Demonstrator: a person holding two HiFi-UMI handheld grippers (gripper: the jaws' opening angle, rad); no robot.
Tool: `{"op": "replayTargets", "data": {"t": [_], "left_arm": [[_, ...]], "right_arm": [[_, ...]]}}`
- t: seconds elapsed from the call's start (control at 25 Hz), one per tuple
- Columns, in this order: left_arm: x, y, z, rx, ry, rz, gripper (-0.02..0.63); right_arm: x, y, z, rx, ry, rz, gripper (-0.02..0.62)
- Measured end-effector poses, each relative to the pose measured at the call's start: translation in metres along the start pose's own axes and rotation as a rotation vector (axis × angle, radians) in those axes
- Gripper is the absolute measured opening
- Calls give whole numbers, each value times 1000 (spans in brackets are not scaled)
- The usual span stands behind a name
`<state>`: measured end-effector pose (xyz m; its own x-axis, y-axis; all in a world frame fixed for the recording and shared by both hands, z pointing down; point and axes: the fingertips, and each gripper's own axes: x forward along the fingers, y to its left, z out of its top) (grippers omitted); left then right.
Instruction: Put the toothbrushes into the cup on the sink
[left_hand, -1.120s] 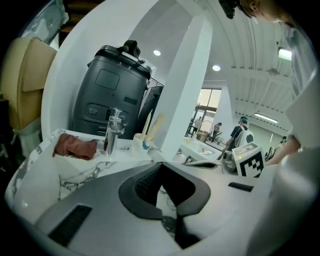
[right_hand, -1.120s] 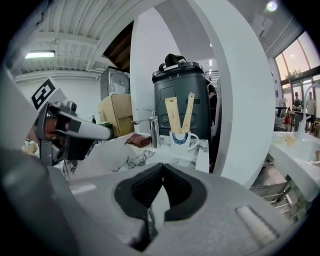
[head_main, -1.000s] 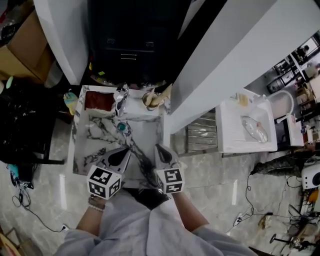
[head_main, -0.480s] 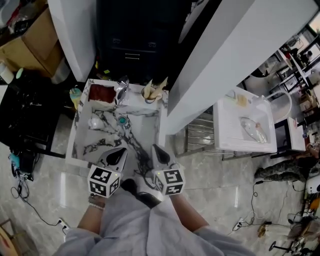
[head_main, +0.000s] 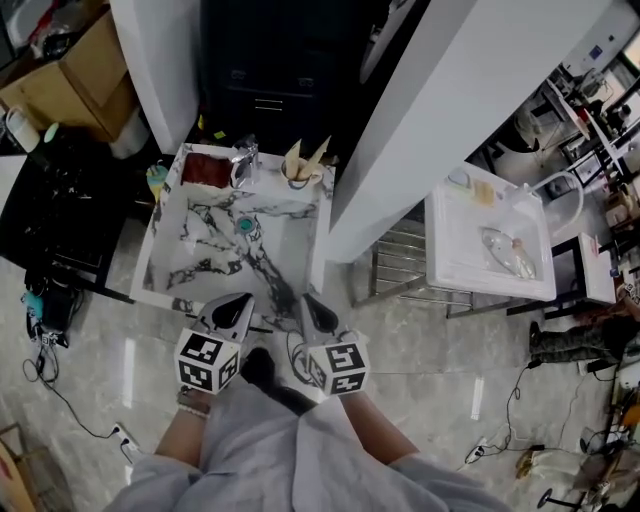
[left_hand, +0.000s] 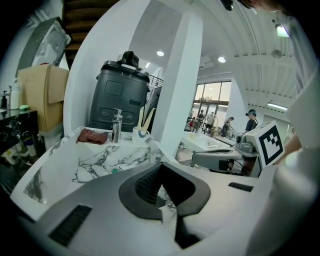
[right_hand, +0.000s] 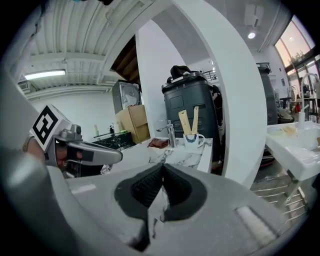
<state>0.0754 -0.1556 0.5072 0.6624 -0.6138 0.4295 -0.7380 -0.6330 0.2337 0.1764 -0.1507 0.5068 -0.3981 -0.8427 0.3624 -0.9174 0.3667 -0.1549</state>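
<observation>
A white cup (head_main: 298, 176) stands at the back right corner of the marble sink (head_main: 200, 262), with two pale toothbrushes (head_main: 305, 155) standing in it. The left gripper view shows the cup (left_hand: 140, 134) and brushes (left_hand: 145, 116) far ahead; in the right gripper view the cup (right_hand: 191, 140) holds the brushes (right_hand: 188, 121) in a V. My left gripper (head_main: 236, 302) (left_hand: 160, 167) and right gripper (head_main: 311, 301) (right_hand: 162, 167) hover side by side at the sink's near edge. Both are shut and hold nothing.
A chrome faucet (head_main: 243, 163) and a red cloth (head_main: 205, 168) sit at the back of the sink. Behind stands a dark bin (head_main: 270, 60). A white pillar (head_main: 430, 120) rises on the right, with a white basin (head_main: 490, 250) beyond. A black table (head_main: 50, 220) flanks the left.
Both grippers have drawn back from over the basin to its near edge. The view has pulled away, so the sink lies farther off. Jaws stay shut.
</observation>
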Motion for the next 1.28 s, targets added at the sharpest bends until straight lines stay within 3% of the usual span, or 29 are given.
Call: {"op": "replayTargets", "data": {"t": [0.2,1.28], "left_arm": [[-8,-9,-4,7,-7,7,5],[-26,-30,-13,27,-12,15,5]], "right_arm": [[-9,8,-13,-38,24,25,-2],[-28,20,-20,-31,25,53,-2]]}}
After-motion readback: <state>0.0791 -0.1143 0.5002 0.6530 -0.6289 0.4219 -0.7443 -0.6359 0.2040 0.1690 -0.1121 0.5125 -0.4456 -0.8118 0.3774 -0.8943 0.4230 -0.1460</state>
